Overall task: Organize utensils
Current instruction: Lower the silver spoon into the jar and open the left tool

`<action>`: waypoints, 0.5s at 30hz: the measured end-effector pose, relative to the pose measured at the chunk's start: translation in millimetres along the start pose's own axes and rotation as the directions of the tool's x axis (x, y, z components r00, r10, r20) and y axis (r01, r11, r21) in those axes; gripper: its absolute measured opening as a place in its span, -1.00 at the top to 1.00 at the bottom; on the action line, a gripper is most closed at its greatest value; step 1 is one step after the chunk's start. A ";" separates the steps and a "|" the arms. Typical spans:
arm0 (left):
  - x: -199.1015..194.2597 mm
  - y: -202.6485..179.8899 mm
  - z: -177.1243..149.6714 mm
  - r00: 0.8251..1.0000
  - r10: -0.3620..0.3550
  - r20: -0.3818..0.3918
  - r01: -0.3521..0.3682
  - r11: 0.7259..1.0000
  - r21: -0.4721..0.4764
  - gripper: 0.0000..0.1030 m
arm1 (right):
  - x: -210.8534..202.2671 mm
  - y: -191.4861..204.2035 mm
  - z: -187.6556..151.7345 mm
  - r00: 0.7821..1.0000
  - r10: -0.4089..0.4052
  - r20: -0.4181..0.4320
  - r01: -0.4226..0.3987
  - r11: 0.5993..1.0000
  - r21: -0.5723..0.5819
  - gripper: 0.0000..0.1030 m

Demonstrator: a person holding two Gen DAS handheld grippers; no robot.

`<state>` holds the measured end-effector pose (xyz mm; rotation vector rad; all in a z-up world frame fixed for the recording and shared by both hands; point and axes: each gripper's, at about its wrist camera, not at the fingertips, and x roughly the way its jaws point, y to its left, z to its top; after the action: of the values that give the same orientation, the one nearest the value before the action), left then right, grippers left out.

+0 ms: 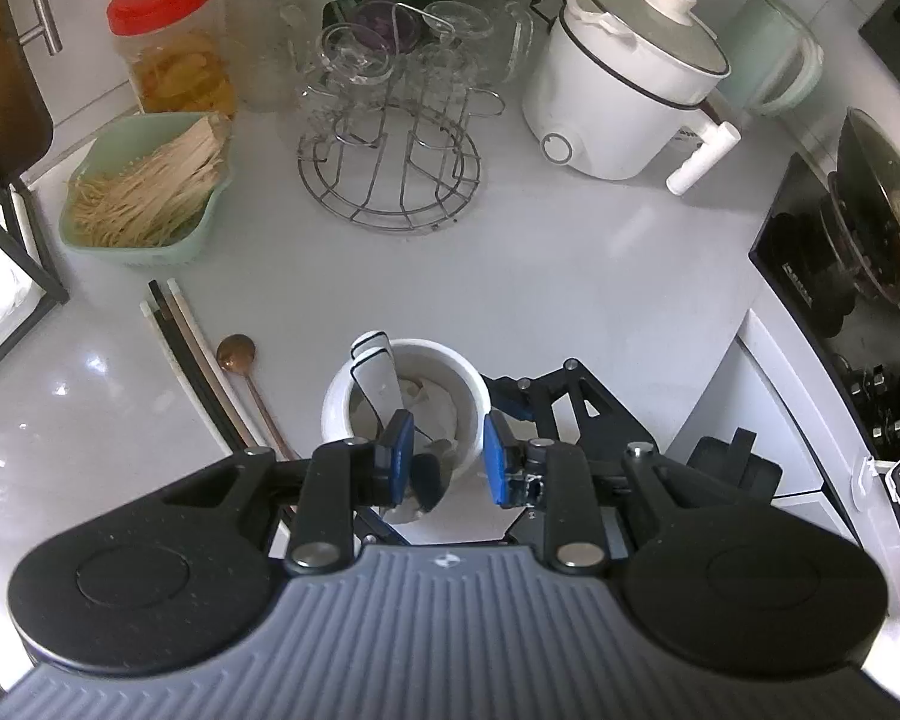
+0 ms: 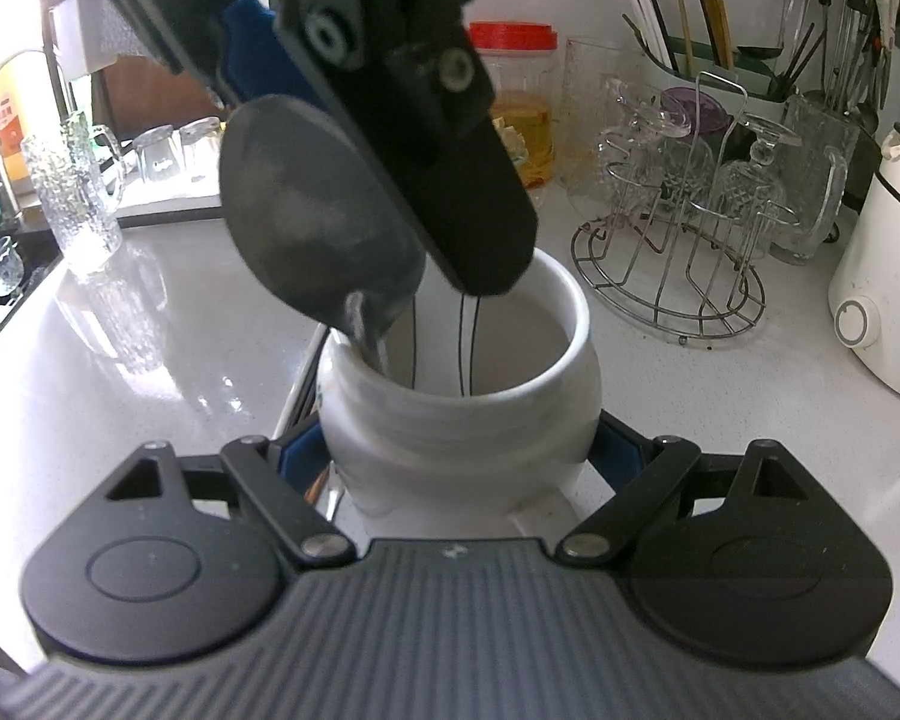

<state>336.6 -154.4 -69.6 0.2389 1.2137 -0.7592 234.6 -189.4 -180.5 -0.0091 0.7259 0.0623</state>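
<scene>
A white ceramic jar (image 1: 468, 378) (image 2: 462, 420) stands on the pale counter, and my right gripper (image 2: 459, 456) is shut on its lower body from both sides. Two white spoons (image 1: 372, 360) lean inside it. My left gripper (image 1: 448, 459) hangs right over the jar's mouth, pointing steeply down. A dark metal spoon (image 1: 427, 474) (image 2: 306, 210) stands handle-down in the jar with its bowl up between the blue pads. It lies near the left pad, and a gap shows to the right one. Several chopsticks (image 1: 192, 360) and a copper spoon (image 1: 237, 354) lie left of the jar.
Behind the jar stand a wire rack of glasses (image 1: 390, 180), a white cooker (image 1: 618, 90), a green basket of noodles (image 1: 144, 192) and a red-lidded jar (image 1: 168, 42). A stove with a wok (image 1: 870, 210) is at the right. A glass mug (image 2: 81, 192) stands left.
</scene>
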 end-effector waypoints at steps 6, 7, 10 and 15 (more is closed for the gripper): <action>-9.8 0.7 1.0 0.999 0.003 0.044 -0.002 1.000 -0.015 0.41 | 0.1 0.1 0.0 1.000 0.000 0.001 0.000 1.000 0.002 -0.77; -11.8 2.1 1.2 0.999 -0.008 0.052 0.009 1.000 -0.027 0.41 | 0.2 0.1 0.0 1.000 0.000 0.001 0.000 1.000 0.003 -0.77; -17.5 5.7 0.9 0.996 -0.014 0.083 0.018 0.999 -0.050 0.41 | 0.2 0.2 0.1 1.000 -0.001 0.000 0.001 1.000 0.002 -0.77; -30.5 8.6 -2.1 0.986 0.014 0.163 -0.005 0.999 -0.054 0.41 | 0.4 2.0 0.7 1.000 -0.008 -0.003 0.008 1.000 -0.003 -0.77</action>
<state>336.1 -134.8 -44.6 0.1355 1.0748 -0.7225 235.3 -187.4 -180.2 -0.0145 0.7289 0.0559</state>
